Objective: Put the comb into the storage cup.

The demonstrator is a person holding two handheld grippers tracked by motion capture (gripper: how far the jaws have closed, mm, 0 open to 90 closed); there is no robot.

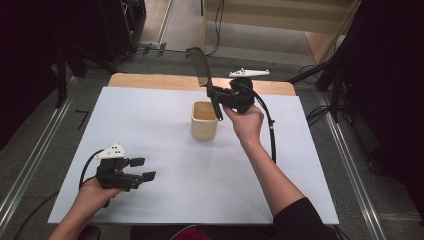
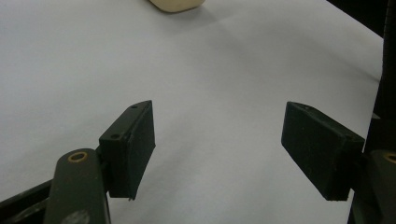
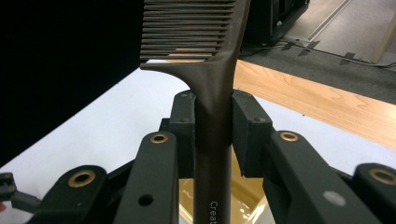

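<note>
A cream cup (image 1: 204, 121) stands near the middle of the white sheet (image 1: 150, 130). Just right of it, my right gripper (image 1: 214, 95) is shut on the handle of a dark comb (image 1: 201, 65). The comb stands nearly upright, teeth end up, with its lower end reaching down inside the cup's rim. In the right gripper view the comb (image 3: 205, 70) rises between the closed pads of my right gripper (image 3: 212, 122), and the cup's mouth (image 3: 247, 198) lies below. My left gripper (image 1: 143, 169) rests open at the sheet's near left, holding nothing. In the left gripper view my left gripper (image 2: 217, 144) is spread wide, and the cup (image 2: 175, 4) sits far ahead.
The wooden table edge (image 1: 165, 81) shows beyond the sheet at the back. Cables (image 1: 272, 135) trail from the right gripper across the sheet's right side. Metal rails (image 1: 30, 160) run along the floor on both sides.
</note>
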